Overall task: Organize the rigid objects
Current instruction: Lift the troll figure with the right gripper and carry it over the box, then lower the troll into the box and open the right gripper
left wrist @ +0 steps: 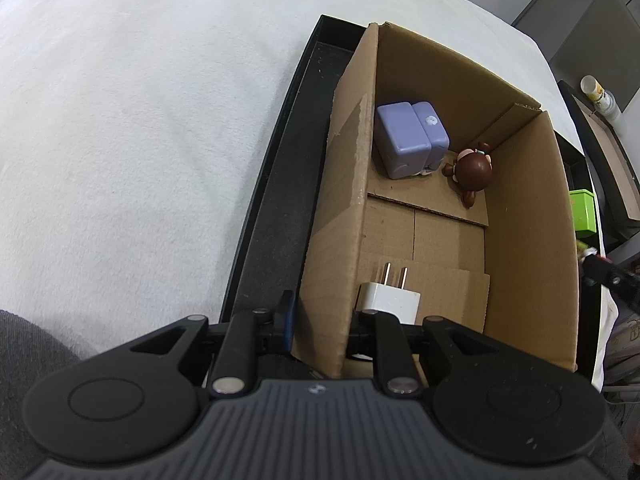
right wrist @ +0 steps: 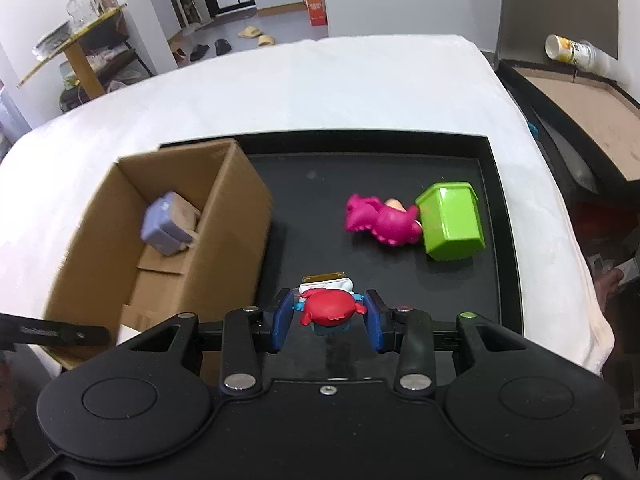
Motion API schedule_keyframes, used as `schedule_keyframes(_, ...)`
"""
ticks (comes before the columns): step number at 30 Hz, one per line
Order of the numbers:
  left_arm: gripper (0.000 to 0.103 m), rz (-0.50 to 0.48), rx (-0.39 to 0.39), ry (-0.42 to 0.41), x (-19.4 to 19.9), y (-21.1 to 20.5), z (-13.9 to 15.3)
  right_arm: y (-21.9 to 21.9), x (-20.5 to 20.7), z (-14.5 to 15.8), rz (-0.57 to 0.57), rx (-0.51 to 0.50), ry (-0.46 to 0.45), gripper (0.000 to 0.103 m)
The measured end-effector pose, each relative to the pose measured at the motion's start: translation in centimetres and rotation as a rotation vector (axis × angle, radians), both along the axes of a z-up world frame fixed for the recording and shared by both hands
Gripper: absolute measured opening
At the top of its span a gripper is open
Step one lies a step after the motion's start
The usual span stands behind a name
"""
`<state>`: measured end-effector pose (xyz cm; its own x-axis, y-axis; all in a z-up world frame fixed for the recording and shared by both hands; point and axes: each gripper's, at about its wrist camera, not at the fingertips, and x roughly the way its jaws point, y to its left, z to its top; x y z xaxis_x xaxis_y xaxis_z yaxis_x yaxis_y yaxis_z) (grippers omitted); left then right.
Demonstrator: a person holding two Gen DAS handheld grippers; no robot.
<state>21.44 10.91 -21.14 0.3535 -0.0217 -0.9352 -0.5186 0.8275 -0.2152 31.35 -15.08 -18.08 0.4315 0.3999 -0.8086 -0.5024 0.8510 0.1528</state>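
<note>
Red crab toy [right wrist: 329, 309] sits clamped in the right gripper [right wrist: 329, 316] above the black tray [right wrist: 505, 220]; left gripper [left wrist: 320, 320] pinches the cardboard box [left wrist: 332, 240] wall.

You're looking at a cardboard box [right wrist: 224, 216] standing open at the tray's [right wrist: 496, 184] left edge. Inside, a lilac cube [left wrist: 412, 138] is sitting by the far wall w/ a brown figurine [left wrist: 474, 172] lying beside it, and a white plug [left wrist: 390, 298] is lying prongs-up at the near end. A red crab toy [right wrist: 330, 308] is being pinched mid-tray. A pink dino [right wrist: 380, 220] is lying against a tipped green box [right wrist: 452, 220] near the right edge.
</note>
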Motion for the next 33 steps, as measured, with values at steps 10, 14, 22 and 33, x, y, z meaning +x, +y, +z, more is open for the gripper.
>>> schedule_keyframes(10,0.019,0.001,-0.002,-0.002,0.0,0.0,0.0,1.5,-0.5,3.1,0.032,0.05,-0.041,0.038)
schedule_keyframes(14,0.019,0.001,-0.004,0.0,0.1,0.0,-0.1,2.2,-0.6,4.2,0.048,0.068,-0.059,0.038)
schedule_keyframes(22,0.019,0.002,-0.006,-0.002,0.1,-0.1,-0.1,4.0,-1.1,6.0,0.093,0.112,-0.081,0.038)
schedule_keyframes(33,0.019,0.005,-0.014,-0.004,0.0,0.1,-0.2,8.4,-2.0,4.8,0.176,0.121,-0.005,0.038)
